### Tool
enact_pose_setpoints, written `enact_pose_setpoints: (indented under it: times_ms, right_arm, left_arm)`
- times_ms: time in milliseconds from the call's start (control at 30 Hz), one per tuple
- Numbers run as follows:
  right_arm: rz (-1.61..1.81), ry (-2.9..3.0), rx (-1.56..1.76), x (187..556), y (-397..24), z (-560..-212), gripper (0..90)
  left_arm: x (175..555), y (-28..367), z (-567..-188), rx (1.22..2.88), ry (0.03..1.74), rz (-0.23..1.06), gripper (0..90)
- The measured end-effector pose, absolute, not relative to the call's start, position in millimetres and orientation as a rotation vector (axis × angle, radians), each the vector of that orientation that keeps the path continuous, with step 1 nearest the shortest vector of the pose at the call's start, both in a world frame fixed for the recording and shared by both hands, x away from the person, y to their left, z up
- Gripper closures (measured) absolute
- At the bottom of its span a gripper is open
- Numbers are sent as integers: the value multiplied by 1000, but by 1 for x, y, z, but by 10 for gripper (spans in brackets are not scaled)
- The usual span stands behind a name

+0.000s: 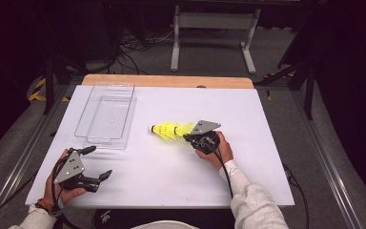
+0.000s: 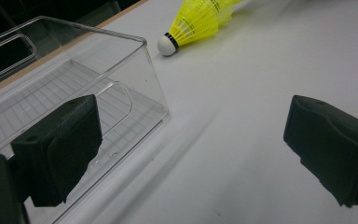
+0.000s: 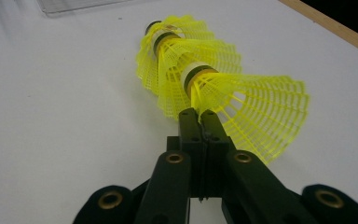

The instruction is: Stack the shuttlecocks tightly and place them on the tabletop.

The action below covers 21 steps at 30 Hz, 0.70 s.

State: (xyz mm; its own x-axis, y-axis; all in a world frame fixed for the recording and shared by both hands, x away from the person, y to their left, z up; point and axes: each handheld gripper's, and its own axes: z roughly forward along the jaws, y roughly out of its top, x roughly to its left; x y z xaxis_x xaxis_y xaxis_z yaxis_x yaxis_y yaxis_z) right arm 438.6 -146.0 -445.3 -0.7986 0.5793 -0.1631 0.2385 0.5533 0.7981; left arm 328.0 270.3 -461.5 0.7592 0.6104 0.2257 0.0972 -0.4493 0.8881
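Observation:
Three yellow plastic shuttlecocks lie nested in a row on the white table, white cork tip pointing left. In the right gripper view the stack stretches away from my right gripper, whose jaws are pressed together on the skirt edge of the nearest shuttlecock. From above, the right gripper sits just right of the stack. My left gripper rests near the table's front left corner, jaws wide apart with nothing between them. Its own view looks past a clear plastic box toward the shuttlecocks.
The clear rectangular box stands open-topped on the table's left half, with nothing inside. The white board covers a wooden tabletop whose far edge shows. A cable trails from each gripper toward the person.

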Motion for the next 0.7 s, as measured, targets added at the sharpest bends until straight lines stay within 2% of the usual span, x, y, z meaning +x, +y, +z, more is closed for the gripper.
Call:
enact_pose_setpoints:
  times_ms: [700]
  right_arm:
    - [1149,2397,646,444,-125,-449,899]
  left_arm:
    - [328,270,-461,1974,531,658,52]
